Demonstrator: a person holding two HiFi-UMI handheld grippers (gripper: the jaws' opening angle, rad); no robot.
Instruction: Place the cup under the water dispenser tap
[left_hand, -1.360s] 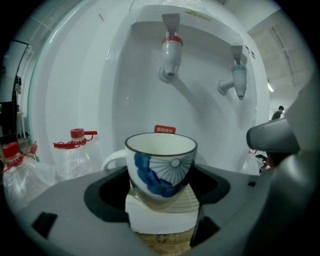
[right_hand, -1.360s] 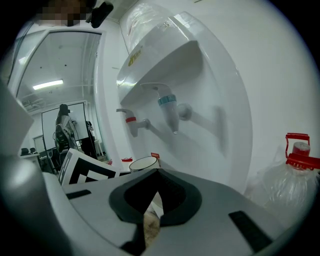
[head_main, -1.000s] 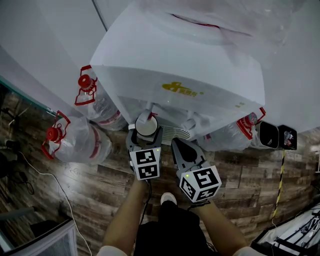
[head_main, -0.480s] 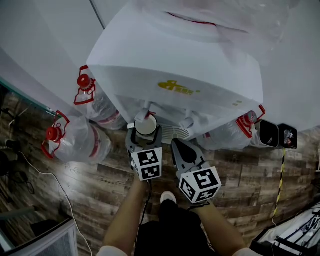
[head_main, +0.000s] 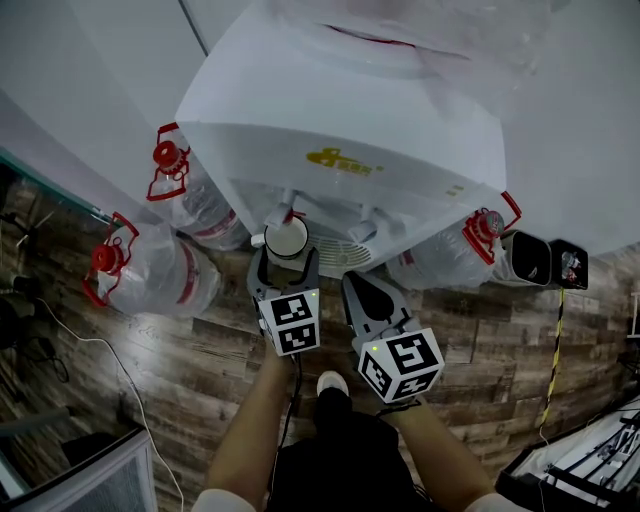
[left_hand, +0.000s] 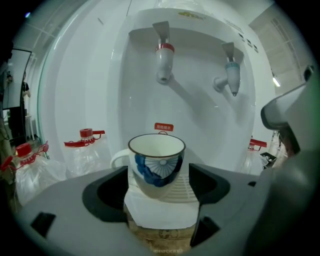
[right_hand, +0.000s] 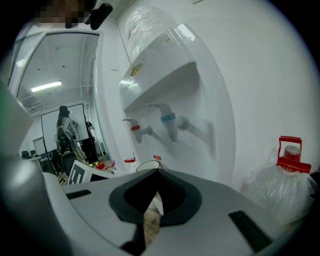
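Note:
A white cup with a blue flower pattern stands upright between the jaws of my left gripper, which is shut on its sides. In the head view the cup sits at the front of the white water dispenser, just under its overhang. The red-banded tap hangs above and slightly behind the cup; the blue-banded tap is to its right. The drip tray shows below and behind the cup. My right gripper is shut on nothing, just right of the left one.
Empty water bottles with red caps lie on the wood floor left and right of the dispenser. Two black bins stand at the far right. A cable trails across the floor on the left.
The left gripper has carried the cup a little forward, closer under the dispenser's overhang and the red tap. The right gripper has kept its place beside it.

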